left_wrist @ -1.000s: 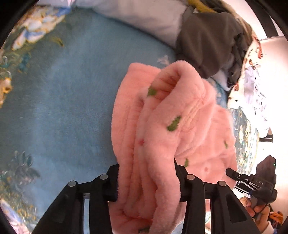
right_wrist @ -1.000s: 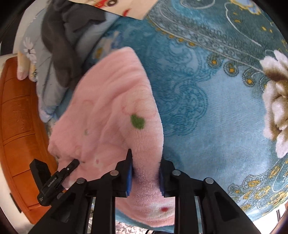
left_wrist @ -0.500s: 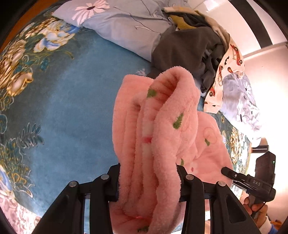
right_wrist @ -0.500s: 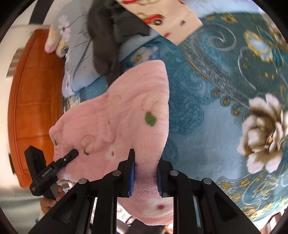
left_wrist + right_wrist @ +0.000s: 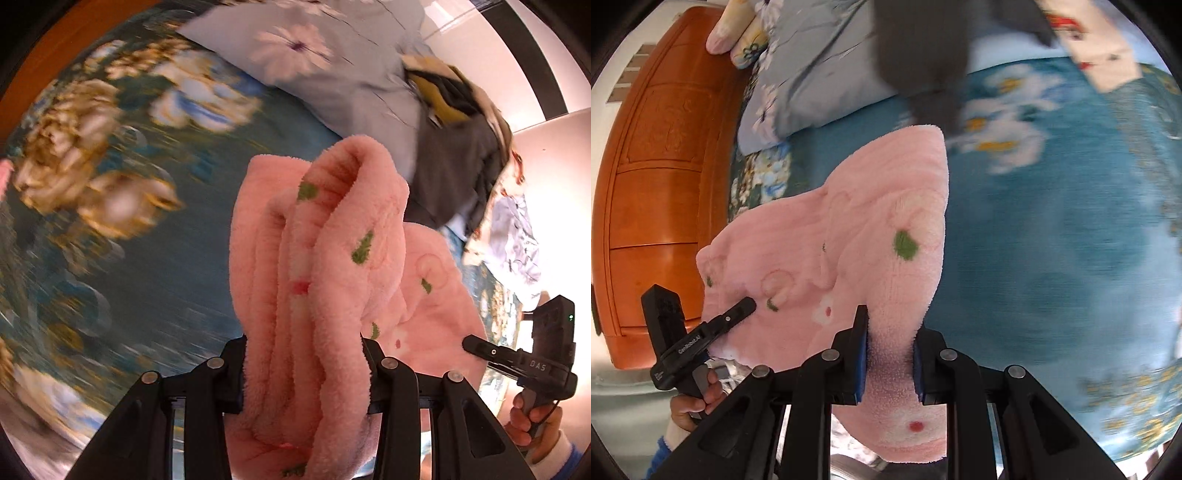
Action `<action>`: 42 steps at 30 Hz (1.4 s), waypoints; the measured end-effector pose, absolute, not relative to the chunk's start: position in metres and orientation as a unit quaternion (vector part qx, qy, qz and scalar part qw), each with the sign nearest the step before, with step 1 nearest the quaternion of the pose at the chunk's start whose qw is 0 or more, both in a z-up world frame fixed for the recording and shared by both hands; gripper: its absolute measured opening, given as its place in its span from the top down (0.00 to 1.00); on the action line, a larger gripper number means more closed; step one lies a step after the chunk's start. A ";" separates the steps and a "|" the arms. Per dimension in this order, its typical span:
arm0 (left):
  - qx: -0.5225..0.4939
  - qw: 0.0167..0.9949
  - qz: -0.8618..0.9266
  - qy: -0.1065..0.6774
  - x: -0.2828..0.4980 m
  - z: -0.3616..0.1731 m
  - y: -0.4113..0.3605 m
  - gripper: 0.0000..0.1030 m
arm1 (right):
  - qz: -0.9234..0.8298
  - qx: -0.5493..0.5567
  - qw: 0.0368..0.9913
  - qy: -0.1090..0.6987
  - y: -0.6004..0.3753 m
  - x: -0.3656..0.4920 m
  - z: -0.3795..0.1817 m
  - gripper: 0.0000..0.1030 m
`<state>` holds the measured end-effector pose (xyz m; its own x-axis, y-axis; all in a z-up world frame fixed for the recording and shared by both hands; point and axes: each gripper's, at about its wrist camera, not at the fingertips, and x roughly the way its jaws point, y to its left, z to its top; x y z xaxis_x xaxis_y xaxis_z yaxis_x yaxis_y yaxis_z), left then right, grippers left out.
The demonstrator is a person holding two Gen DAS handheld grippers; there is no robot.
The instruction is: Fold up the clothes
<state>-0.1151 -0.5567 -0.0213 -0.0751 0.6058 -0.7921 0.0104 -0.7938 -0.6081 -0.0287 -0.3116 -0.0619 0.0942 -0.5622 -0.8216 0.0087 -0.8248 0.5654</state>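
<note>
Both views have swung toward the headboard (image 5: 657, 177) since a second ago — the pink fleece garment (image 5: 325, 280) hangs lifted over the bed (image 5: 1052, 258). Left tongs (image 5: 303, 373) clamp a thick bunch, right tongs (image 5: 890, 354) one edge; its long axis runs between them, neither nearer.

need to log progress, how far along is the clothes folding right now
Early. Done: nothing lies folded in view. In hand: the left gripper clamps a bunched edge of the pink fleece garment, and the right gripper clamps another edge, holding it above the blue floral blanket. Left: lay it flat and fold it, then the dark clothes pile by the pillow.
</note>
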 end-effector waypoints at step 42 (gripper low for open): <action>-0.581 0.050 0.759 -0.289 -0.236 -0.080 -0.806 0.42 | -0.641 0.716 0.276 -0.025 -0.596 -0.033 -0.099 0.80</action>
